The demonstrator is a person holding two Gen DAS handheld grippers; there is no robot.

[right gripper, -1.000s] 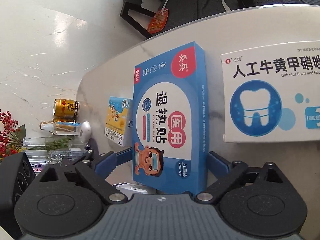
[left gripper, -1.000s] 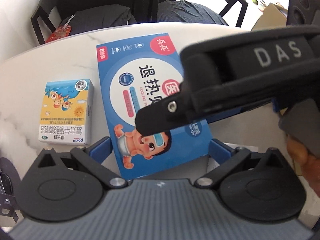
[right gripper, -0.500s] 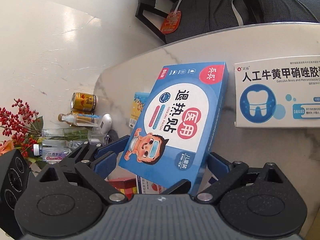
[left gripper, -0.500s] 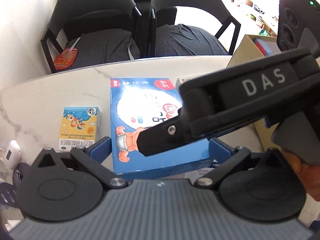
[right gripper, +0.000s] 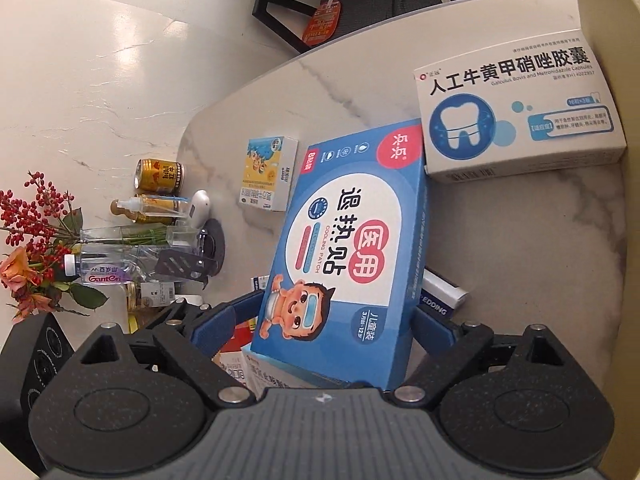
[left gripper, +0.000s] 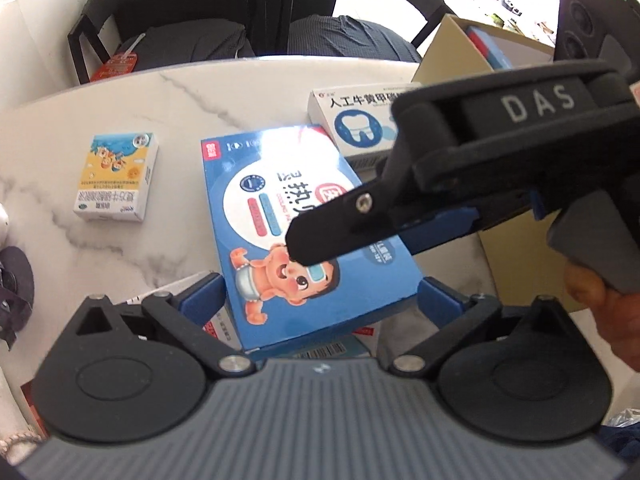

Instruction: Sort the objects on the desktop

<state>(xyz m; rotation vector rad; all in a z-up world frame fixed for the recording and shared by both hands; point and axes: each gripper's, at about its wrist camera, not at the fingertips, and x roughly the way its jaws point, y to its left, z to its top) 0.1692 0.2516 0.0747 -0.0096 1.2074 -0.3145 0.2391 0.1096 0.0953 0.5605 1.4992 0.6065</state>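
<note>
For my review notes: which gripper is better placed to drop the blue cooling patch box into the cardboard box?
Probably the right gripper: it's shut on the blue cooling patch box, beside the cardboard box. The left gripper only straddles it.

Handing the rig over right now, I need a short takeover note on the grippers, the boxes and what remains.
Right gripper: shut on the blue cooling patch box, held tilted above the table.
Left gripper: jaws open astride the same box, not visibly clamping.
Tooth box and small yellow box lie on the table; more boxes lie under the held one.
Cardboard box at the right edge already holds items.
Left: place the blue box, then sort the rest.
</note>
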